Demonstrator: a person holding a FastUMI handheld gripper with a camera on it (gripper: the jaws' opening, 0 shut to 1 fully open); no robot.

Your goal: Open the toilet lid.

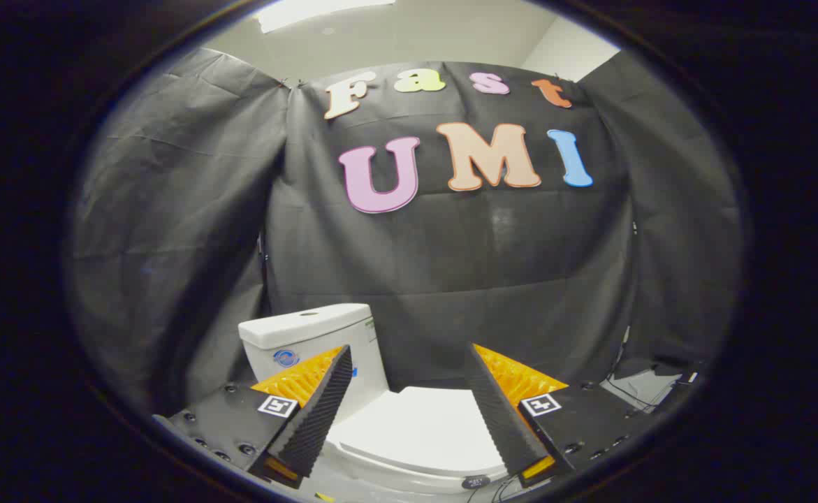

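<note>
A white toilet stands below me with its lid (419,429) lying flat and closed over the bowl. Its white tank (311,335) rises behind, just beyond my left finger. My gripper (409,360) hangs above the lid with its two fingers wide apart and nothing between them. The left finger (318,412) overlaps the tank's front. The right finger (496,412) sits over the lid's far right side. The lid's front rim shows between and below the fingers.
Black cloth walls close in behind and on both sides of the toilet. To the right, near the floor, some cables (625,391) run past a pale patch of floor (643,388). A ceiling light (311,10) glows overhead.
</note>
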